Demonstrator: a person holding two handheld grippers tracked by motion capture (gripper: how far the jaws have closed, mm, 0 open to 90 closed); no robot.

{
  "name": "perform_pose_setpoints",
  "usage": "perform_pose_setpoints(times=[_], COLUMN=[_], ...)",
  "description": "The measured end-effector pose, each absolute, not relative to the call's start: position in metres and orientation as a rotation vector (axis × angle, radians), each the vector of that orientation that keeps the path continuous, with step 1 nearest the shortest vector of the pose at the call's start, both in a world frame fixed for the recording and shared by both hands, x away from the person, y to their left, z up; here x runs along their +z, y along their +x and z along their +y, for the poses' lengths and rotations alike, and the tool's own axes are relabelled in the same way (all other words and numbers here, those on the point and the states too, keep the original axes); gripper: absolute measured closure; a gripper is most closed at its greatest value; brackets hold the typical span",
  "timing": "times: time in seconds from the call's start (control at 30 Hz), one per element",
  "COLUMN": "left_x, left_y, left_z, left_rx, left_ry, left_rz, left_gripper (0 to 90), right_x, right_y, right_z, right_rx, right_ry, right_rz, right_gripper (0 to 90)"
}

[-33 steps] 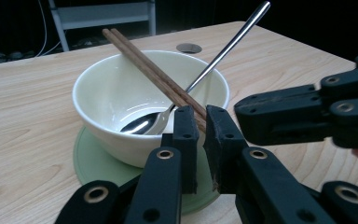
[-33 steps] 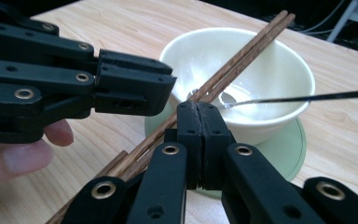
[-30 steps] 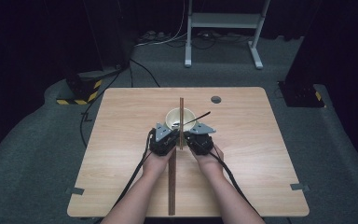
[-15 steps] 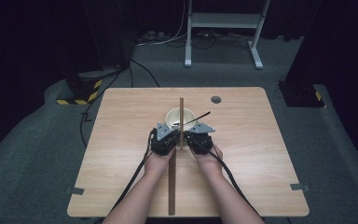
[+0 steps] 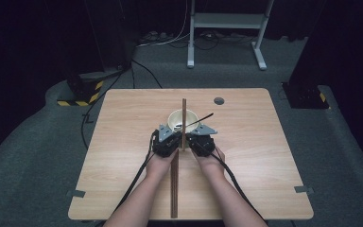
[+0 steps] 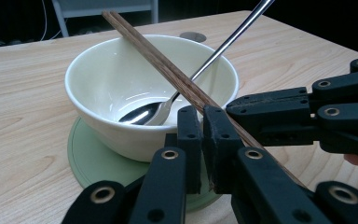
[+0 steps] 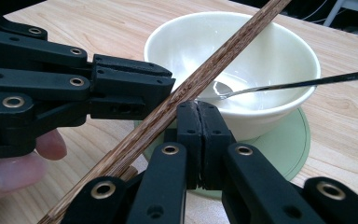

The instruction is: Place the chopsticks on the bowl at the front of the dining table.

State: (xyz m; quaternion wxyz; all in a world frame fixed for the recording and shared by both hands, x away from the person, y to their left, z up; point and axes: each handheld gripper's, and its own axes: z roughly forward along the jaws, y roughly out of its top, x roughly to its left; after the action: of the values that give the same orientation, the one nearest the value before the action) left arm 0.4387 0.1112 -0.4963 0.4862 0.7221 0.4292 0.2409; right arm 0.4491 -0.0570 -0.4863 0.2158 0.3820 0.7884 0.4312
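A cream bowl (image 5: 176, 119) stands on a green coaster (image 6: 87, 156) at the table's middle, and a metal spoon (image 6: 145, 114) leans in it with its handle out to the right. Brown wooden chopsticks (image 5: 184, 112) run along the table's midline and slope up across the bowl's rim. My left gripper (image 5: 171, 136) and right gripper (image 5: 196, 135) sit side by side just before the bowl. The sticks pass between the two of them. In the left gripper view the left gripper (image 6: 200, 127) is shut on nothing, and the chopsticks (image 6: 168, 70) run along its right side. The right gripper (image 7: 198, 119) is likewise shut, with the chopsticks (image 7: 205, 74) at its left.
The wooden table (image 5: 264, 165) has a round grey hole (image 5: 219, 100) behind the bowl at the right. On the dark floor beyond are a white stand (image 5: 227, 21), cables and a yellow-and-black striped block (image 5: 80, 97). A thumb (image 7: 14, 168) shows at the lower left of the right gripper view.
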Motion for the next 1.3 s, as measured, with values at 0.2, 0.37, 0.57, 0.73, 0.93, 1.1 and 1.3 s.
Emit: perform_pose_setpoints(times=[0.2, 0.37, 0.57, 0.73, 0.93, 1.1, 1.3], left_x=[-0.4963, -0.4964, -0.4955, -0.4951, -0.4956, -0.4953, -0.4945], left_y=[0.4386, 0.4385, 0.4385, 0.4380, 0.4385, 0.4387, 0.4386], left_z=[0.1116, 0.1112, 0.1127, 0.1113, 0.1110, 0.1106, 0.1113], left_rx=[0.592, 0.595, 0.609, 0.603, 0.609, 0.617, 0.624], left_ry=[1.766, 1.766, 1.769, 1.776, 1.775, 1.781, 1.784], left_rz=[1.039, 1.034, 1.033, 1.032, 1.026, 1.019, 1.019], left_gripper=[85.0, 84.6, 83.5, 83.7, 84.1, 84.5, 83.4], right_x=[-0.4869, -0.4863, -0.4850, -0.4860, -0.4871, -0.4871, -0.4870], right_y=[0.4492, 0.4494, 0.4497, 0.4500, 0.4495, 0.4499, 0.4502], right_z=[-0.0567, -0.0568, -0.0582, -0.0572, -0.0556, -0.0556, -0.0558], right_rx=[1.194, 1.199, 1.195, 1.196, 1.193, 1.191, 1.185], right_ry=[1.063, 1.056, 1.060, 1.057, 1.063, 1.058, 1.061], right_rz=[2.187, 2.187, 2.182, 2.186, 2.182, 2.181, 2.184], right_gripper=[88.2, 87.8, 87.4, 87.4, 87.9, 87.8, 86.7])
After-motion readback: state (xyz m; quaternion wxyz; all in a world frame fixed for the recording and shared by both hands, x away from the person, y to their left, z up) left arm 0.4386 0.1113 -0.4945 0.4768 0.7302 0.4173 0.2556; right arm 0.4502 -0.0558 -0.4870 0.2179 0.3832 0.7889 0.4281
